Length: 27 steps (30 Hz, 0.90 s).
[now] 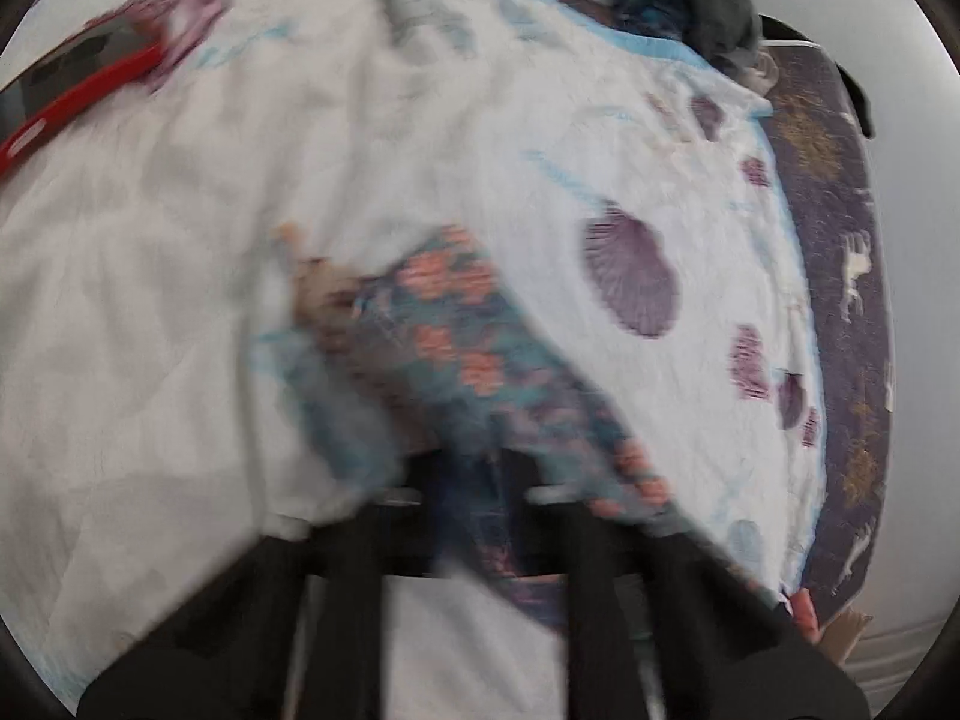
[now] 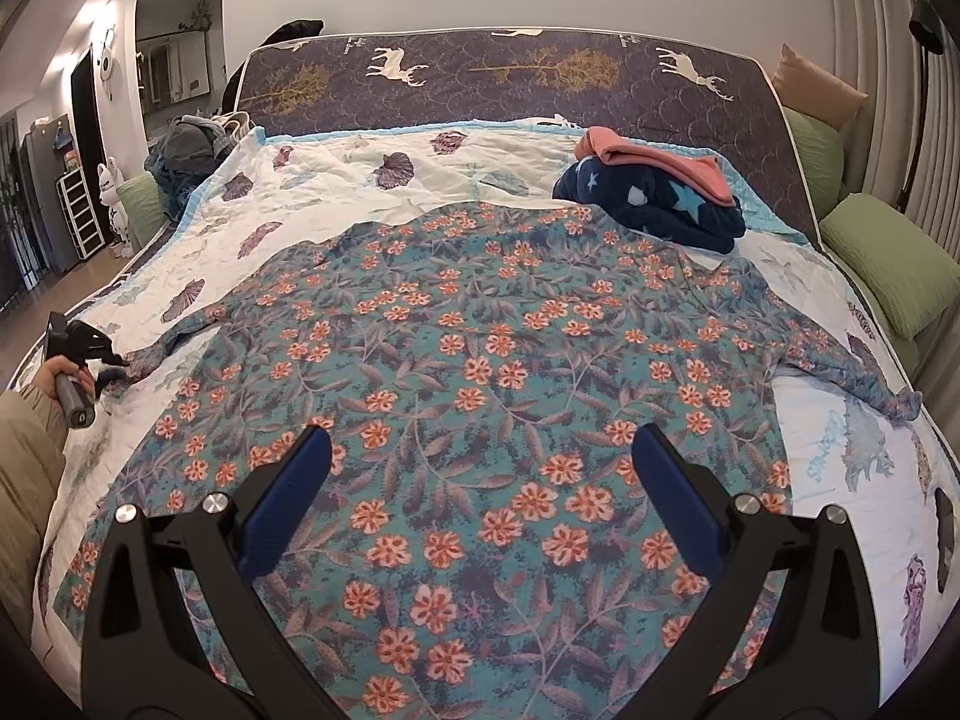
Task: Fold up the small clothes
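The teal cotton garment with orange flowers [image 2: 480,360] is lying spread flat on the white shell-print quilt [image 2: 336,162]. The left gripper [image 1: 468,480] is pinching its sleeve end, while the right gripper [image 2: 480,480] is hovering over the body — jaws spread. Best carrying that sleeve straight across, taut and low — avoiding bunching.

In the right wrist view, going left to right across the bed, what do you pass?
Left gripper at the sleeve tip → floral shirt spread flat → folded navy star garment with pink one on top → green pillow.
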{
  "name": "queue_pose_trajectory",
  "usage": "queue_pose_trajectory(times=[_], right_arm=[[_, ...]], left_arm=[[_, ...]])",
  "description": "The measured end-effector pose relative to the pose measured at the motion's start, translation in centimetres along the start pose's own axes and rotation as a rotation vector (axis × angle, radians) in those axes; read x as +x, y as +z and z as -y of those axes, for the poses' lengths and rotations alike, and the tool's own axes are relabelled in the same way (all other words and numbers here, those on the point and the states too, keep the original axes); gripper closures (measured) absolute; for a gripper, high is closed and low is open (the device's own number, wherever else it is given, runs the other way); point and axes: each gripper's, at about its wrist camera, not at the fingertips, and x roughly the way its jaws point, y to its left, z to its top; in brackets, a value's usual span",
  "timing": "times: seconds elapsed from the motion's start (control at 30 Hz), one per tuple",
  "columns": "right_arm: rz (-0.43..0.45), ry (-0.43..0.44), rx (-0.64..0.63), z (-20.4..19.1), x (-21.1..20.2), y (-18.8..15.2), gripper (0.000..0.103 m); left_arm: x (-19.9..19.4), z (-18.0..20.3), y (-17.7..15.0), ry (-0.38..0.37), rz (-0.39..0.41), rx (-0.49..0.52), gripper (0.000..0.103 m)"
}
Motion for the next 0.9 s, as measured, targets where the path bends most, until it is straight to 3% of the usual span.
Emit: queue_pose_trajectory(times=[0.17,0.23,0.37,0.47,0.6,0.73,0.8,0.83,0.9], right_arm=[[0.009,-0.002,0.019,0.9,-0.1,0.0,0.002],[0.012,-0.001,0.036,1.3,-0.1,0.1,0.002],[0.024,0.003,0.061,2.2,-0.6,0.0,0.002],[0.031,-0.016,0.071,2.9,-0.8,-0.1,0.002],[0.025,-0.015,0.125,4.6,-1.0,-0.4,0.002],[0.010,-0.030,0.163,6.5,-1.0,-0.5,0.002],[0.002,-0.030,0.178,7.4,-1.1,-0.4,0.002],[0.002,-0.028,0.182,7.8,-1.1,-0.4,0.002],[0.003,-0.020,0.186,8.4,-1.0,0.0,0.002]], left_arm=[[-4.7,9.6,-3.2,-0.165,0.100,0.279,0.101],[-7.0,14.9,-6.5,-0.260,0.108,0.420,0.101],[-10.2,22.6,-14.4,-0.423,0.058,0.665,0.101],[-11.6,27.3,-23.5,-0.542,-0.028,0.895,0.101],[-10.5,28.9,-34.0,-0.584,-0.156,1.110,0.101],[-6.3,27.3,-41.0,-0.514,-0.341,1.216,0.097],[-5.1,25.5,-42.7,-0.477,-0.419,1.251,0.079],[-5.1,25.1,-43.1,-0.477,-0.433,1.251,0.074],[-5.9,23.9,-42.3,-0.496,-0.419,1.229,0.053]])
